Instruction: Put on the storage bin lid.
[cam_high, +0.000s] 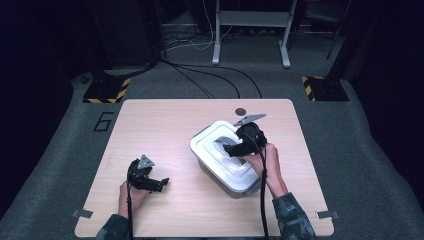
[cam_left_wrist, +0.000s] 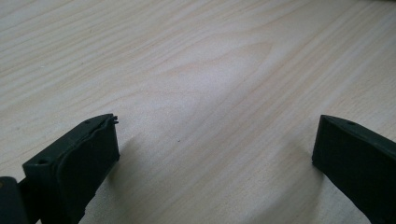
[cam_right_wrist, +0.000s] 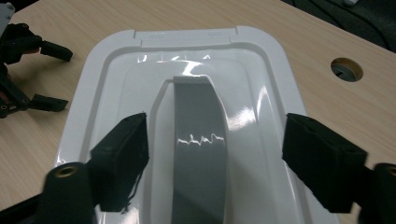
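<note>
Counted on the table (cam_high: 150, 120): one box (cam_high: 210, 167), grey, under one white lid (cam_right_wrist: 261, 56); one grey handle (cam_right_wrist: 198, 140) on that lid. One round hole (cam_high: 241, 111) in the tabletop. Two grippers: left gripper (cam_high: 159, 184), right gripper (cam_high: 227, 148); two black jaws on each. Two hands, one per gripper. Two pieces of tape at the near table corners. On the floor: two striped bases, one painted digit.
</note>
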